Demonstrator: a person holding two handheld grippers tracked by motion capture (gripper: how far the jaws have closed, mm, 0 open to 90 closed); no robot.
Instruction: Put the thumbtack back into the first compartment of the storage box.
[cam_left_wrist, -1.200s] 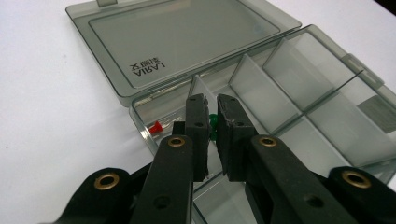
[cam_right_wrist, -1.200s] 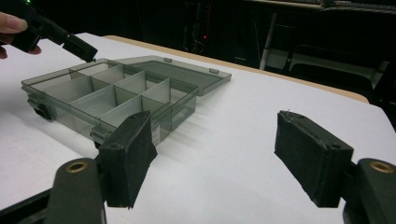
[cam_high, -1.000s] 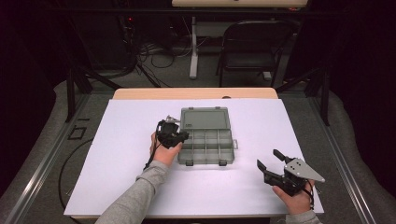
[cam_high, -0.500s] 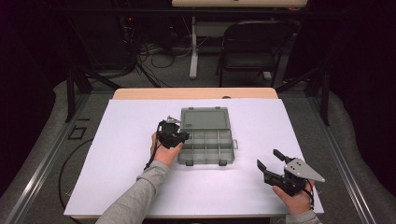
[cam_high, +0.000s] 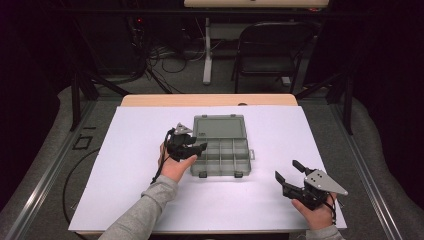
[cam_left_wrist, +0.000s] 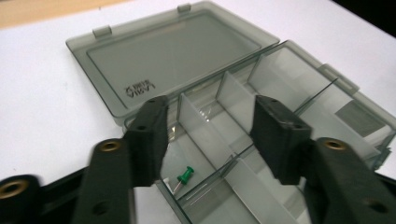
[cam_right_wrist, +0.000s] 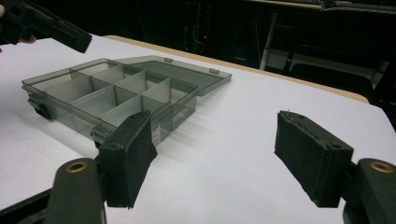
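A smoky clear organizer box (cam_high: 222, 156) lies open mid-table, its lid (cam_high: 219, 127) flat behind it. My left gripper (cam_high: 196, 146) hovers over the box's left end. In the left gripper view its jaws (cam_left_wrist: 211, 105) stand open and have just been opening, with nothing between the pads. Below them a green push pin (cam_left_wrist: 185, 176) lies on the floor of a corner compartment of the box (cam_left_wrist: 280, 93). My right gripper (cam_high: 288, 170) is held open above the sheet, right of the box. The right gripper view has its pads (cam_right_wrist: 215, 140) wide apart, with the box (cam_right_wrist: 116, 95) and the left gripper (cam_right_wrist: 46, 25) beyond.
A white sheet (cam_high: 125, 165) covers the wooden table (cam_high: 150, 100). The box's other compartments look bare. A black folding chair (cam_high: 270, 50) and cables stand on the floor behind the table. The sheet's front edge runs close to both forearms.
Both hands stay where they were. The left gripper's jaws look a little wider over the box's left end than before.
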